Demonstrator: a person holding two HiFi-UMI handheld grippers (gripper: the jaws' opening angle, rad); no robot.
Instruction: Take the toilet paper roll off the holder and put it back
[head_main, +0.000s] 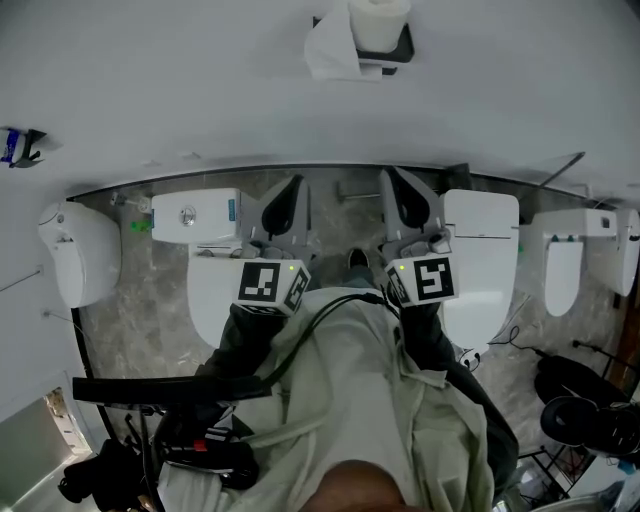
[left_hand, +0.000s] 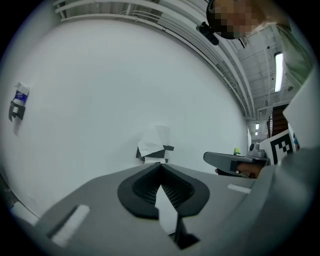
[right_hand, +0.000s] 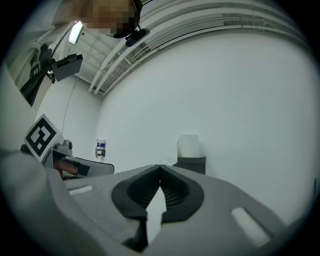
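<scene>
While both grippers are held level and side by side in front of the person, the white wall (head_main: 200, 80) fills most of the head view, meeting the grey marbled floor (head_main: 140, 320) along its bottom edge. White toilets (head_main: 480, 260) stand in a row on the floor along that edge. The left gripper (head_main: 292, 182) and the right gripper (head_main: 390, 176) both point at the wall. Each has its jaws closed tip to tip with nothing between them, as each gripper view shows. Neither touches the wall or anything on it. A dark holder (head_main: 401, 44) is fixed to the wall well above the bottom edge, slightly to the right of the right gripper's line. The toilet paper roll (head_main: 378, 20) sits upright on it, well apart from both grippers. A loose sheet (head_main: 328, 52) hangs from the roll on the holder's left side. Far toward the wall's left edge is a small blue-labelled fitting (head_main: 18, 147).
</scene>
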